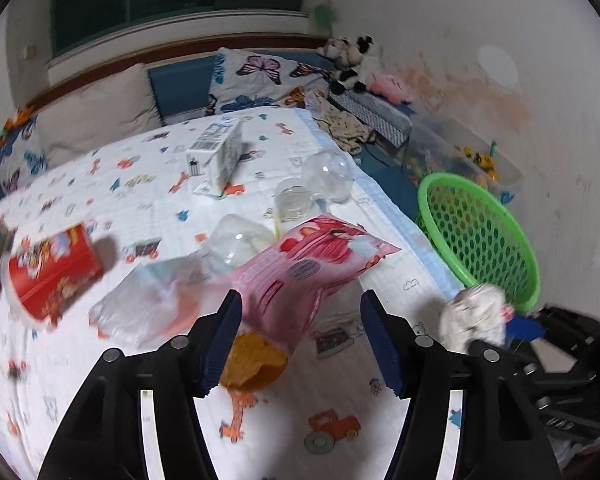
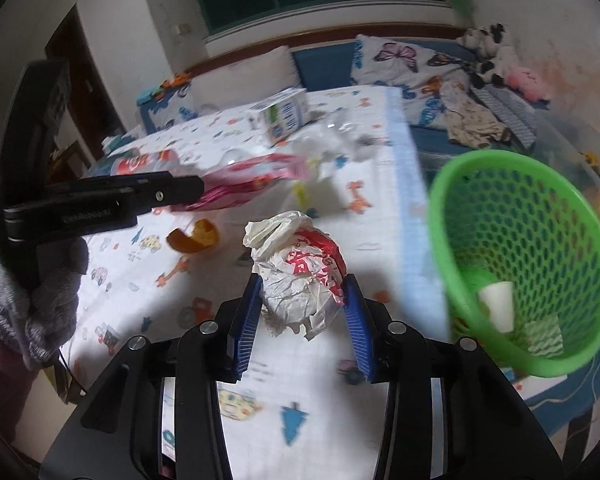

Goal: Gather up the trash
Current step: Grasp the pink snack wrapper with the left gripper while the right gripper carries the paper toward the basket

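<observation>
My right gripper is shut on a crumpled white-and-red paper wrapper, held above the printed bedsheet. The green mesh basket stands close on its right, with a white cup and a patterned scrap inside. My left gripper is open. The near end of a pink snack bag lies between its fingers and touches the left finger, while the right one stands apart from it. An orange scrap lies just below the bag. In the left wrist view the wrapper hangs by the basket.
Spread over the sheet are a red paper cup, a clear plastic bag, clear plastic cups and a milk carton. Pillows and plush toys line the far side. A gloved hand holds the left gripper.
</observation>
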Available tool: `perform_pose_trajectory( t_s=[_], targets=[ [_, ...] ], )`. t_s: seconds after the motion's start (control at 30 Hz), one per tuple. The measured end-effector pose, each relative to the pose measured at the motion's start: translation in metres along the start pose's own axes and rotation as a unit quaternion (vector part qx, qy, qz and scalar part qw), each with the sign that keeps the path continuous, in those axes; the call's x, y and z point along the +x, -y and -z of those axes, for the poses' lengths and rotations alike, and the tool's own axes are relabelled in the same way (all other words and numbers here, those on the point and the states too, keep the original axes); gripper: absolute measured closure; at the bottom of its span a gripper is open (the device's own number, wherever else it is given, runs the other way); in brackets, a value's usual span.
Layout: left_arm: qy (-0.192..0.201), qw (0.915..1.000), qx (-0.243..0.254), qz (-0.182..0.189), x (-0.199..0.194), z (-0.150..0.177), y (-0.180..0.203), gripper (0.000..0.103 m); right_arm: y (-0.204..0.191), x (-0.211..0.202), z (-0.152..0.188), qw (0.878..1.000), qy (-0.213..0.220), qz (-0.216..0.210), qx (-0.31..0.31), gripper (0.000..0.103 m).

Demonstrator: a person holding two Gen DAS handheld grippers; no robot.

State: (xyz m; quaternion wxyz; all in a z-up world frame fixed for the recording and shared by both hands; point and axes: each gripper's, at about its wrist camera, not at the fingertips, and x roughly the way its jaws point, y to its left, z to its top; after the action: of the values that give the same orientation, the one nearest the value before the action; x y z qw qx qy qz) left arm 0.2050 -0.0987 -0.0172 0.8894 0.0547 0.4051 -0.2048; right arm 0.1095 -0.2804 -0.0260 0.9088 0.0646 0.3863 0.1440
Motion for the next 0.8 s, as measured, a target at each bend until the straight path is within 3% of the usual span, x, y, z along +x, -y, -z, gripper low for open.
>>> perform_pose_trajectory(
  t_s=[0.1, 0.37, 0.47, 0.63, 0.8],
  targets=[
    [0.002, 0.999, 0.042, -0.017, 0.009, -0.005, 0.012, 0.033, 0.011, -0.006, 0.0, 1.0, 0.005, 0.005, 0.011, 0.061],
    [-0.025, 0.9949, 0.093, -0.03, 0.04, -0.013, 0.023, 0.034, 0.025, -0.007, 0.002, 1.0, 0.003, 0.013, 0.025, 0.061],
    [-0.03, 0.9946, 0.093, -0.034, 0.045, -0.014, 0.023, 0.043, 0.029, -0.006, 0.002, 0.999, 0.001, 0.014, 0.028, 0.061],
    [-0.031, 0.9953, 0.083, -0.039, 0.049, -0.015, 0.016, 0.069, 0.034, -0.007, 0.003, 0.999, 0.003, 0.018, 0.034, 0.061],
    [-0.02, 0.9966, 0.07, -0.039, 0.041, -0.014, 0.01, 0.081, 0.036, -0.014, 0.001, 0.999, 0.011, 0.023, 0.036, 0.061]
  ],
)
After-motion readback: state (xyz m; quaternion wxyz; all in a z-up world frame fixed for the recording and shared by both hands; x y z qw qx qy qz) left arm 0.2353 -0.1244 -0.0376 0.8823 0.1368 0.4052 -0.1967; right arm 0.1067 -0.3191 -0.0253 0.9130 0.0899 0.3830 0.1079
